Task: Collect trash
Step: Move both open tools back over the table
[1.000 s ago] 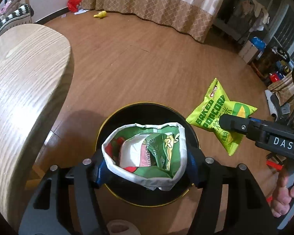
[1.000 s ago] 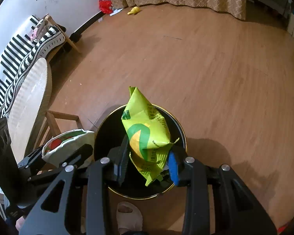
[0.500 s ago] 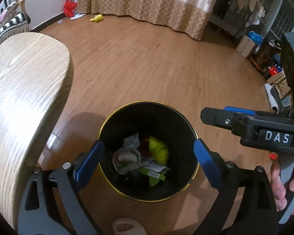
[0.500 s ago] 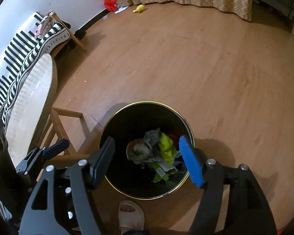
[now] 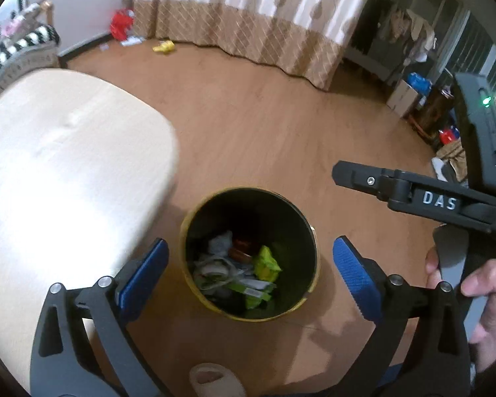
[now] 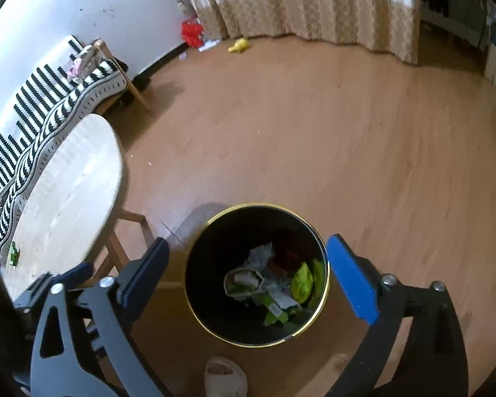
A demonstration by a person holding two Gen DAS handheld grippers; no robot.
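Above black bin (image 5: 309, 231): left claw (image 5: 249, 264) and right claw (image 6: 244, 273) both opening, nothing between pads; wrappers (image 6: 271, 287) inside bin.

Glossy black round bin with a gold metal rim (image 5: 309, 231), crinkly green plastic wrappers (image 5: 266, 263) inside; smooth pale wooden oval tabletop (image 5: 66, 165) at left, satin brown wood-plank floor (image 5: 248, 139) all round.

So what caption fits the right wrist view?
Right gripper opening, empty, above the bin of wrappers, beside a table.
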